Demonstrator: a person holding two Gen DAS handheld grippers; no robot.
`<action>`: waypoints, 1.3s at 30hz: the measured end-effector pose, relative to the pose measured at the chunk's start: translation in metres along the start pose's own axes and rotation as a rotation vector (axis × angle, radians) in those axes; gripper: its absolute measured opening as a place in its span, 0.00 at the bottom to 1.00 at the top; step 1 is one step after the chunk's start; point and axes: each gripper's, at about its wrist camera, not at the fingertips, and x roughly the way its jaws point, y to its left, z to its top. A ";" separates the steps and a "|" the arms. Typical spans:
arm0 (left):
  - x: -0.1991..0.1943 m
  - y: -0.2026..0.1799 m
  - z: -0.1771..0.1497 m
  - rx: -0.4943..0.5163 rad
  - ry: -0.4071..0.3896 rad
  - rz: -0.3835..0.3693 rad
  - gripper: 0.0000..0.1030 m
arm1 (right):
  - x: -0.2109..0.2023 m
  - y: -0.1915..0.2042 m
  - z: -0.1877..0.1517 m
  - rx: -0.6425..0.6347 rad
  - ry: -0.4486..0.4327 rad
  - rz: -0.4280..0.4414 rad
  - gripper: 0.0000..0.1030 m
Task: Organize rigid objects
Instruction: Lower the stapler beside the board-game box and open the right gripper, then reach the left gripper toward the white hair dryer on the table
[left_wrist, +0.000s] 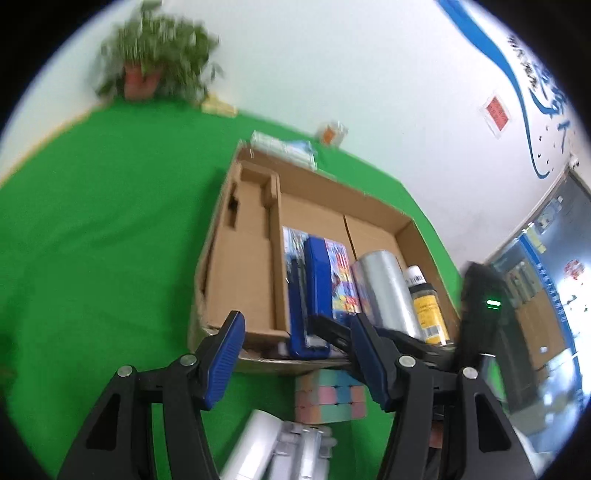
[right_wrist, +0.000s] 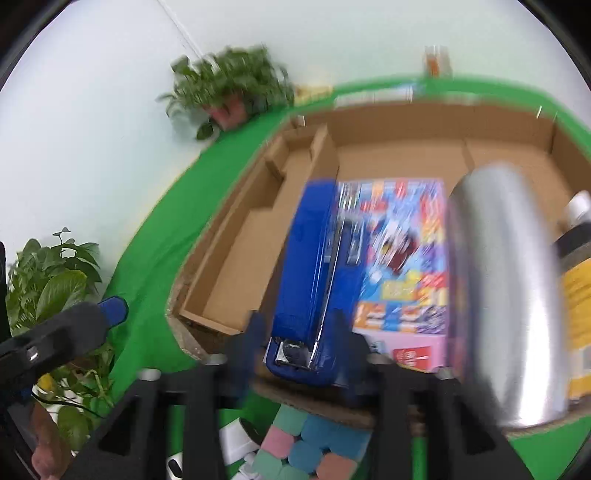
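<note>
A shallow cardboard box (left_wrist: 251, 258) (right_wrist: 406, 155) lies on the green table. In it a blue stapler (left_wrist: 314, 291) (right_wrist: 314, 280) lies beside a colourful flat pack (right_wrist: 402, 258), a silver can (left_wrist: 388, 291) (right_wrist: 506, 295) and a yellow-labelled bottle (left_wrist: 428, 306). My right gripper (right_wrist: 297, 347) stands open at the box's near edge, its blurred fingers on either side of the stapler's near end, seemingly clear of it. My left gripper (left_wrist: 299, 358) is open and empty, just before the box's near wall. A pastel puzzle cube (left_wrist: 330, 397) (right_wrist: 314, 446) sits on the table below both.
White plastic items (left_wrist: 266, 450) lie near the cube. Potted plants (left_wrist: 155, 62) (right_wrist: 48, 280) stand at the table's far corner and left side. Small packs (left_wrist: 284, 147) rest behind the box. The box's left compartment (left_wrist: 243, 236) holds nothing.
</note>
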 end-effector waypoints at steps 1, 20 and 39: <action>-0.009 -0.003 -0.005 0.027 -0.050 -0.002 0.58 | -0.015 0.004 -0.004 -0.027 -0.055 -0.025 1.00; -0.024 -0.096 -0.108 0.266 -0.171 0.043 0.09 | -0.131 -0.043 -0.151 -0.058 -0.196 -0.378 0.78; -0.034 -0.087 -0.119 0.181 -0.136 0.142 0.99 | -0.161 -0.061 -0.183 -0.061 -0.220 -0.211 1.00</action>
